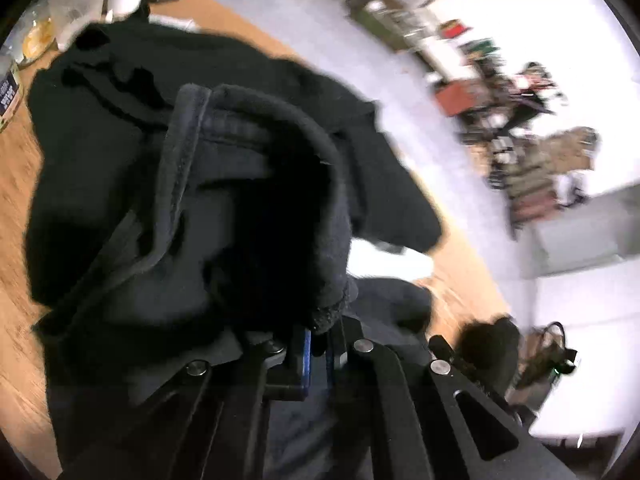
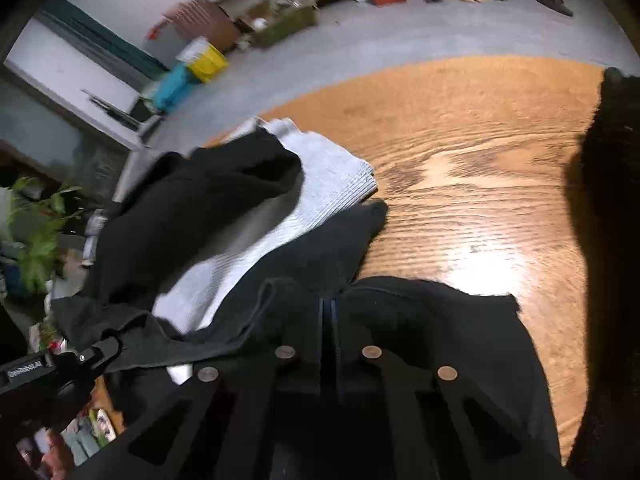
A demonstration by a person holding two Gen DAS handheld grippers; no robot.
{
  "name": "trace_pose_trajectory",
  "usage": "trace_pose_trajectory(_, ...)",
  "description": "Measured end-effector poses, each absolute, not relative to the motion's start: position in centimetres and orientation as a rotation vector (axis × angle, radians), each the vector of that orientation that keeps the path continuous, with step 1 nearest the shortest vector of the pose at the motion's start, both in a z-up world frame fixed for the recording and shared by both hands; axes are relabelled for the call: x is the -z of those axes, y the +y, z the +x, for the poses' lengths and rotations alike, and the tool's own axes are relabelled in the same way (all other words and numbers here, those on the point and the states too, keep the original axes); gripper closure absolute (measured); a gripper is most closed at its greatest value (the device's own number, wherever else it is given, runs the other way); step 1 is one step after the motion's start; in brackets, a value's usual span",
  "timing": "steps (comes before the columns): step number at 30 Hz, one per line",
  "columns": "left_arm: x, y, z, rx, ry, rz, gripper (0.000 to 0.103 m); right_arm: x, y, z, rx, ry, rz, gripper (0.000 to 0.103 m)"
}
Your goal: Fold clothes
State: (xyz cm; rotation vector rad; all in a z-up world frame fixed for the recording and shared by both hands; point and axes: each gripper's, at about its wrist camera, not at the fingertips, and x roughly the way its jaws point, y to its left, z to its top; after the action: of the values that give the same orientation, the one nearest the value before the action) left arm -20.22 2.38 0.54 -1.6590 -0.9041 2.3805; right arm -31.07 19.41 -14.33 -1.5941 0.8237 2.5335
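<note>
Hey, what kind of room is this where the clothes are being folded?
Probably a lived-in workroom or storage space: a wooden table on grey floor, stacked boxes and bins along the wall, and a leafy houseplant nearby.

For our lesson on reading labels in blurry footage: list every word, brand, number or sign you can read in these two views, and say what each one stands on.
No text can be read with confidence.
Dark label on the jar at the wooden table's edge: pale lettering, too blurred to read.
White strip on the black bar, right wrist view: print too small to read.
Printed packets low in that view: blurred, unreadable.
Black garment, white ribbed cloth: no print visible.
</note>
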Motion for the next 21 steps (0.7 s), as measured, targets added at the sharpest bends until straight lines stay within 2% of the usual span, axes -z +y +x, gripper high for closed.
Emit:
trace_pose_trajectory(5, -4.7, 1.4, -11.6, -2.395, -0.686, -1.482, 0.098, 9.3, 20.2, -22.0, -2.747, 0.746, -1.439, 0.102)
trace_pose_trajectory(7, -4.1, 1.3, -9.8, -2.396, -0.679, -1.514, 0.098, 8.8, 20.5, -20.0, -2.739, 0.702, -1.471, 0.095)
trace_pose_trajectory(10, -2.1, 1.4, -8.1, -2.332, -0.752, -1.552, 0.098, 8.6, 20.7, -19.0, -2.677, 0.699, -1.508, 0.057)
trace_pose_trajectory(12, -0.3, 2.2, -6.5, -2.294, -0.763, -1.595, 0.098, 8.7, 20.1, -19.1, -2.647, 0.77, -1.531, 0.053)
trace_pose_trajectory(13, 0.6, 2.6, -5.7, -2.269, -0.763, -1.621, 0.098, 8.7, 19.4, -19.2, -2.649, 0.77, -1.549, 0.043)
trace_pose_trajectory(14, 1.9, 3.1, -4.7, -2.244, -0.776, -1.651, 0.098, 8.7, 18.4, -19.4, -2.649, 0.711, -1.569, 0.037)
trace_pose_trajectory(17, 5.2, 4.3, -2.7, -2.222, -0.803, -1.722, 0.098, 9.1, 15.0, -20.0, -2.629, 0.401, -1.593, 0.037)
trace_pose_trajectory(21, 8.7, 5.0, -0.9, -2.232, -0.838, -1.808, 0.098, 9.7, 9.7, -20.2, -2.599, -0.154, -1.501, 0.043)
